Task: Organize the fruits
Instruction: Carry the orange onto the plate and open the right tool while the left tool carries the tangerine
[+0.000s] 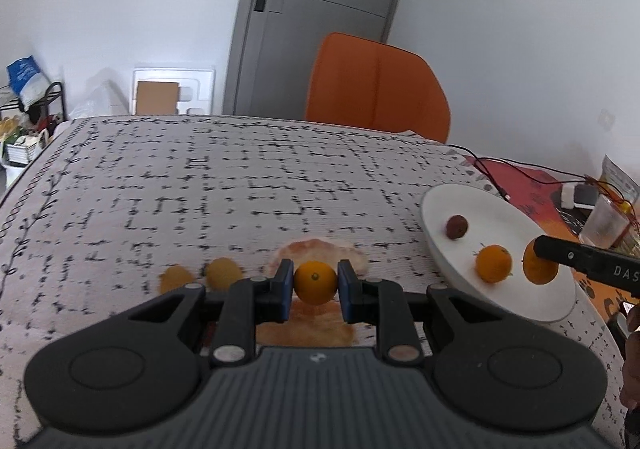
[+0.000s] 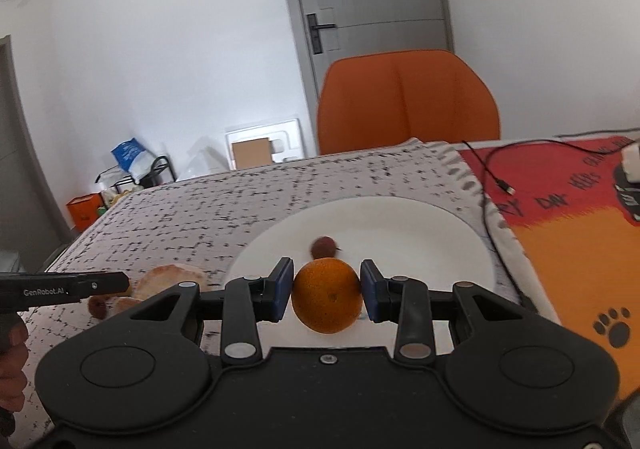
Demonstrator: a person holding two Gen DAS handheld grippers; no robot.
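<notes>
My left gripper is shut on a small orange above a peach-coloured fruit on the patterned tablecloth. Two yellowish fruits lie to its left. My right gripper is shut on a larger orange and holds it over the white plate. A dark red lychee lies on the plate behind it. In the left wrist view the plate holds the lychee and one orange; the right gripper's finger covers part of its held orange.
An orange chair stands behind the table. A red and orange mat with a black cable lies right of the plate. A clear cup stands at the far right. The left gripper's finger shows over peach-coloured fruits.
</notes>
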